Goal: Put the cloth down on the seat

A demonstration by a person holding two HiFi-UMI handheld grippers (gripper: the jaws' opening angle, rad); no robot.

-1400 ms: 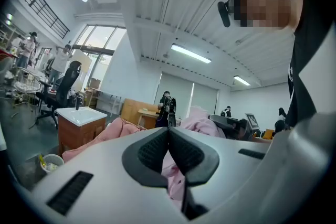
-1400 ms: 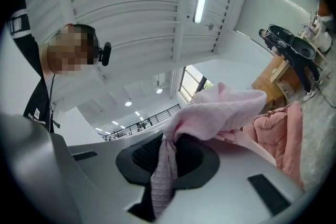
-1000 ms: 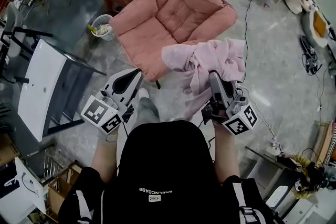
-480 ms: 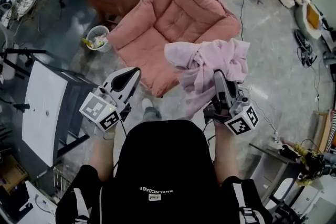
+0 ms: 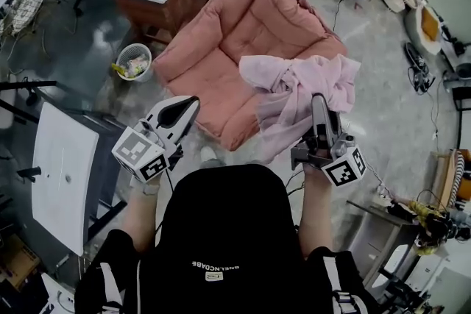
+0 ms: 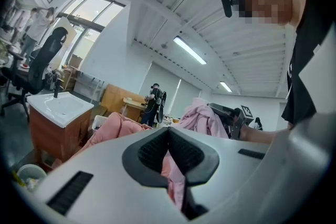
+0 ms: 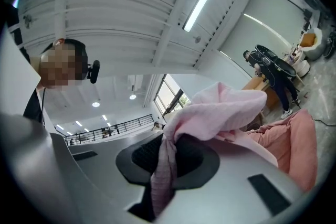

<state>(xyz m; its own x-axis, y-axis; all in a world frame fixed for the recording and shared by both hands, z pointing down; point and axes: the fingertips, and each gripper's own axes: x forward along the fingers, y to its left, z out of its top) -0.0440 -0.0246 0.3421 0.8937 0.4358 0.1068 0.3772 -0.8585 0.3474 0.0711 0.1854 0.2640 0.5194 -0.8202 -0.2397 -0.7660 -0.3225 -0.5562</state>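
Your right gripper is clamped down on the pink cloth. A fold is pinched right between the jaws, and the rest bunches up over the tip and hangs off to the side. From the head view the cloth is up in the air over the front right corner of the pink seat. It's not laid out on the cushion, and I can't tell if any of it touches the chair. Your left gripper is just off the seat's front edge with its jaws closed together and nothing in them; the pink in the gap is only what's behind. There's a small waste basket on the floor left of the seat.
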